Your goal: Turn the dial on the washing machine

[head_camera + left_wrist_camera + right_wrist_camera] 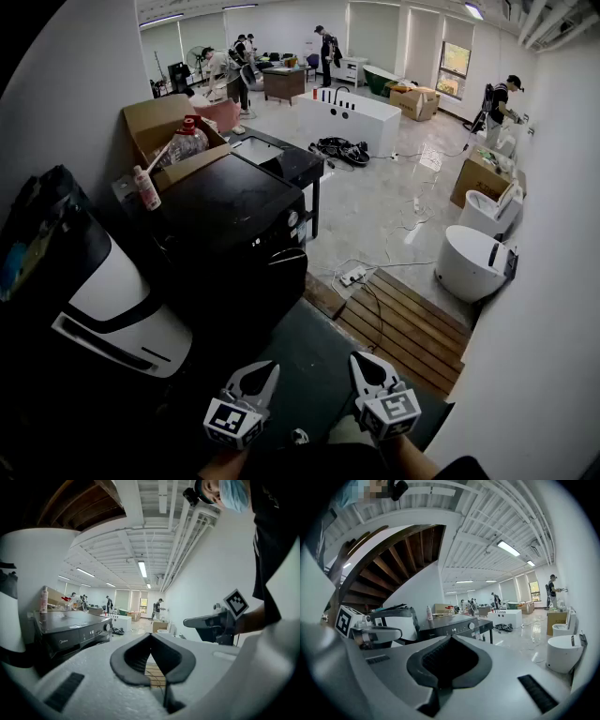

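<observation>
The black washing machine [234,220] stands ahead and to the left in the head view. Its round dial [107,626] sits at the right end of the front control panel, and the right gripper view shows the dial [472,626] too. My left gripper [258,375] and right gripper [366,364] are held low and side by side, well short of the machine. Both are shut with nothing between the jaws. In the left gripper view the left gripper [151,638] points past the machine's right side. The right gripper [451,640] points toward the machine's front.
A white and black appliance [112,300] stands close on my left. A spray bottle [145,187] and a cardboard box [155,122] sit behind the machine. A wooden pallet [403,319], a power strip [353,276] and white toilets [473,262] lie to the right. People stand far off.
</observation>
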Demonstrator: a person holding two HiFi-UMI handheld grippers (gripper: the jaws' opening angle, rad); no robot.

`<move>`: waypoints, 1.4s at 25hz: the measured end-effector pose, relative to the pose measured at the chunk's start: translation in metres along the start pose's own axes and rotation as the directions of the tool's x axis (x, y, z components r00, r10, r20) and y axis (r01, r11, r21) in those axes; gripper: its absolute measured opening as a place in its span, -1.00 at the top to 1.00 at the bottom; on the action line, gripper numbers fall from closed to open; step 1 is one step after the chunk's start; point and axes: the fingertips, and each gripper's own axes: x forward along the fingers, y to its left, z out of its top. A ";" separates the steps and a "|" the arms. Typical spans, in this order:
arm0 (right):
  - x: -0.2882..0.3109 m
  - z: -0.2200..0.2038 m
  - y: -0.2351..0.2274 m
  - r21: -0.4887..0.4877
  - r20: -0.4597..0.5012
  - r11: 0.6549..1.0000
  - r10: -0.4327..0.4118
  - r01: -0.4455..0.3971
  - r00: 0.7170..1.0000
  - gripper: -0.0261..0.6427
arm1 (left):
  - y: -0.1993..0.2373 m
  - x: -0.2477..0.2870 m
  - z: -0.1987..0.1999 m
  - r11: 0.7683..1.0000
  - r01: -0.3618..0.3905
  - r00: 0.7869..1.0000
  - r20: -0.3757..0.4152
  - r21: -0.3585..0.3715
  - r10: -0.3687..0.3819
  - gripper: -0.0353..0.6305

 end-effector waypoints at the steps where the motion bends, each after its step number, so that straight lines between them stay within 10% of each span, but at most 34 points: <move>1: 0.003 0.001 -0.003 -0.004 0.001 1.000 0.001 -0.001 1.000 0.94 | 0.001 0.004 -0.001 1.000 -0.002 1.000 -0.002 -0.003 0.002 0.87; 9: 0.025 0.017 -0.025 0.017 0.047 0.997 0.068 -0.069 0.997 0.93 | 0.006 0.036 -0.003 0.999 -0.012 1.000 0.016 -0.030 0.012 0.86; 12: 0.042 0.021 -0.046 0.003 0.035 0.995 0.101 -0.102 0.994 0.57 | 0.010 0.057 -0.004 0.998 -0.041 0.999 0.002 -0.048 0.041 0.43; 20: 0.079 0.047 -0.118 0.009 -0.018 0.971 0.237 -0.237 0.971 0.26 | 0.010 0.139 0.011 0.984 -0.168 0.986 -0.009 -0.060 0.168 0.26; 35: 0.128 0.058 -0.244 -0.034 -0.095 0.906 0.418 -0.422 0.904 0.25 | -0.023 0.231 0.000 0.894 -0.421 0.907 -0.057 -0.152 0.417 0.22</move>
